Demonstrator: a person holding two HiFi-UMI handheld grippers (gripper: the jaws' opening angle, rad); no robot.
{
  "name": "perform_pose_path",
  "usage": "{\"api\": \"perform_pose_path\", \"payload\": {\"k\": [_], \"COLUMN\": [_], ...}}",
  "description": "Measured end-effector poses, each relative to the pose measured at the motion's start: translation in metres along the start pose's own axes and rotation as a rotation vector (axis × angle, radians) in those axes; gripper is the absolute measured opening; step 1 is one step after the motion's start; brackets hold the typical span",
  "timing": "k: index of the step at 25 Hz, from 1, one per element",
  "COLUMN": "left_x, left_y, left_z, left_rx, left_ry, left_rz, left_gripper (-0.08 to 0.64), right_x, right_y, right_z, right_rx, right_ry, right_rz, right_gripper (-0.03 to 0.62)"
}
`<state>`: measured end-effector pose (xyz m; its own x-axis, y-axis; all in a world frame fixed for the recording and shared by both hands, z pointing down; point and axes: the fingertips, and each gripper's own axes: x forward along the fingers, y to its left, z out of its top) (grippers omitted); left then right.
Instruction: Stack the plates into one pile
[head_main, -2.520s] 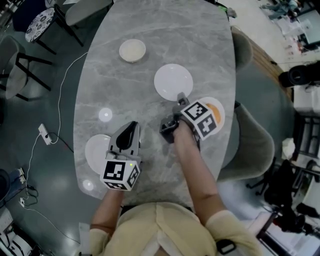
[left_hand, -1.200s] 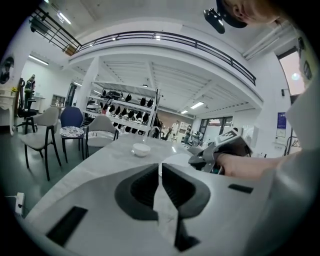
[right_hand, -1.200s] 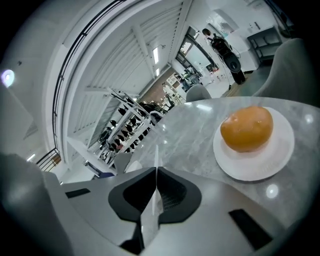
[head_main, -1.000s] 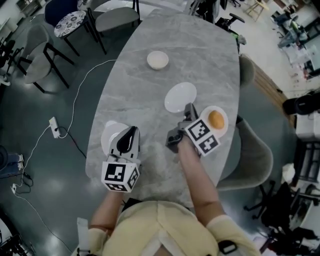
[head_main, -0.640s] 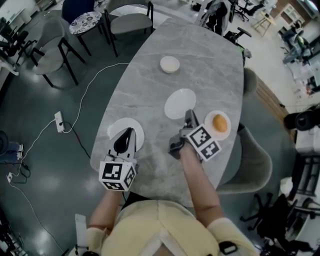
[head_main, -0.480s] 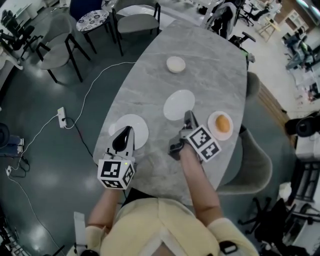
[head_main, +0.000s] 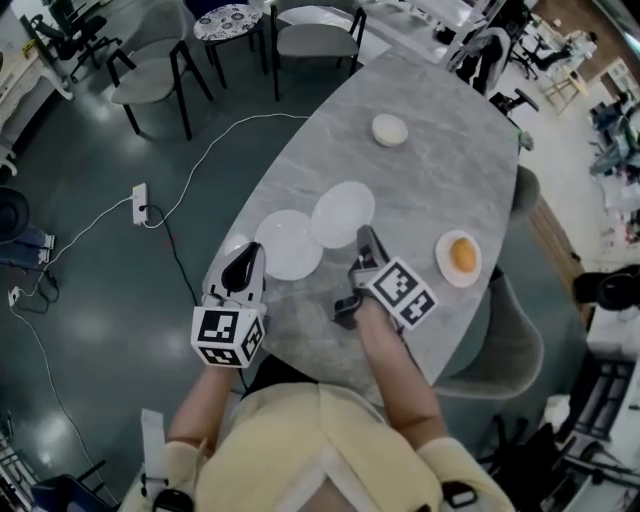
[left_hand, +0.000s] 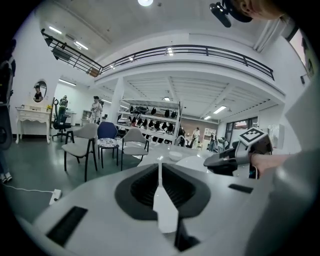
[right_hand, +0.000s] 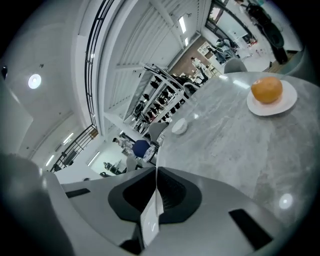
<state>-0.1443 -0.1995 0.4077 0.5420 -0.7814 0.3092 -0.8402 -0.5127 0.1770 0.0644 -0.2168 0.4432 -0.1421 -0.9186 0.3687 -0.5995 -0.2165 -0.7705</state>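
Near plate (head_main: 288, 245) is now slid against middle plate (head_main: 342, 214), 2 o'clock; left gripper (head_main: 244, 262), right gripper (head_main: 364, 240) closed, empty; rim is best gripped.

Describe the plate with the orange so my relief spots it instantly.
On the grey marble table, look at the edge right of the right hand-held gripper. A white plate sits there alone; unlike the two bare plates mid-table, it carries an orange.
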Motion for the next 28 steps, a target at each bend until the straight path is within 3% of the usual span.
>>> {"api": "perform_pose_path", "payload": {"k": [10, 16, 28], "left_x": [-0.019, -0.024, -0.032], "left_y": [0.024, 0.028, 0.029], "left_z": [-0.017, -0.025, -0.04], "left_rx": [-0.023, -0.037, -0.054], "left_ry": [0.031, 0.043, 0.072], "left_rz": [0.054, 0.078, 0.109], "left_gripper": [0.005, 0.005, 0.005], "right_x": [0.003, 0.002, 0.0], "right_y": [0.026, 0.026, 0.004], "right_z": [-0.062, -0.079, -0.107], "right_rx": [0.021, 0.065, 0.052], "right_ry": [0.148, 0.184, 0.227], "right_rz": [0.08, 0.118, 0.067], "right_gripper": [0.012, 0.012, 0.012]}}
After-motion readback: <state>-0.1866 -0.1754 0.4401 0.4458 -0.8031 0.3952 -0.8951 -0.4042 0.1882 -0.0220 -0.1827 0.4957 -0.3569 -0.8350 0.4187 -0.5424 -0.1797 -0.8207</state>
